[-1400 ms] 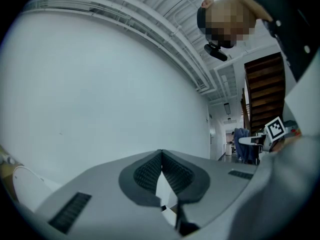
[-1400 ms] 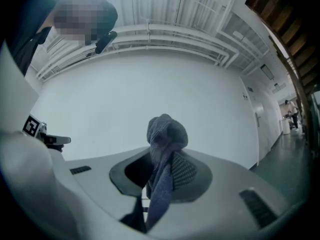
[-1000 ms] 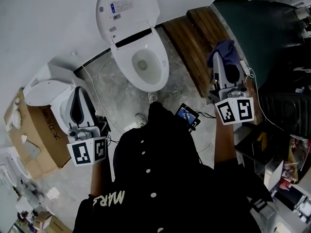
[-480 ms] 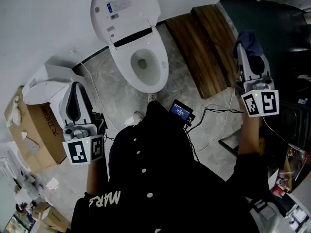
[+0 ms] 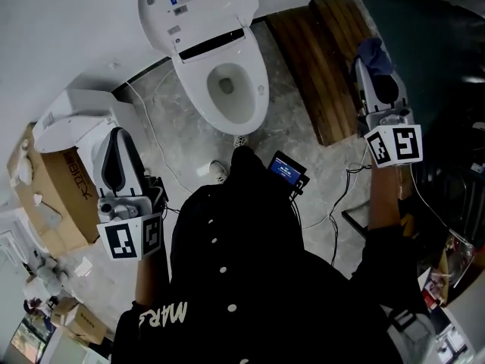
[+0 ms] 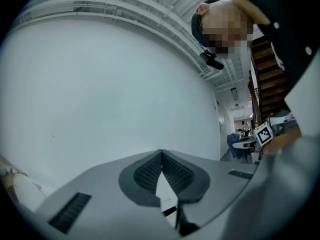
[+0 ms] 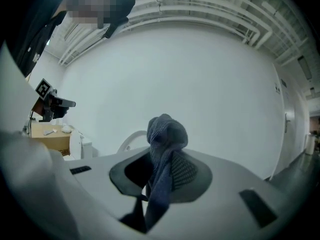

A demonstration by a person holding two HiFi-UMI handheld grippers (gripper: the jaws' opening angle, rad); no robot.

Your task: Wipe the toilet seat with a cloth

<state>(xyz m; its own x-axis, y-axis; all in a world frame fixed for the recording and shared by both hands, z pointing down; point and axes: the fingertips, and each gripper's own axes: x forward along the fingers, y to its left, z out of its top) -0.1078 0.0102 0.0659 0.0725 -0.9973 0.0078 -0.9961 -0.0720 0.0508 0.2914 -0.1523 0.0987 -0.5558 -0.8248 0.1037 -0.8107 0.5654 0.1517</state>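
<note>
A white toilet (image 5: 227, 89) stands ahead with its lid up and its seat (image 5: 255, 108) down around the bowl. My right gripper (image 5: 373, 59) is held high at the right, over the wooden platform, shut on a blue-grey cloth (image 5: 373, 52). In the right gripper view the cloth (image 7: 163, 164) bunches out between the jaws. My left gripper (image 5: 115, 141) is at the left, level with my waist and well short of the toilet. Its jaws are shut, pads (image 6: 150, 171) meeting at the tip, nothing between them.
A second white toilet (image 5: 72, 127) sits on a cardboard box (image 5: 45, 196) at the left. A wooden platform (image 5: 322, 51) lies right of the toilet. A small screen device (image 5: 286, 171) and cables (image 5: 333, 203) lie on the floor by my feet. Cluttered shelving stands at the right.
My right gripper has moved up and further right with the cloth still in it. The view has shifted so the toilet sits a little higher. The left gripper has barely moved.
</note>
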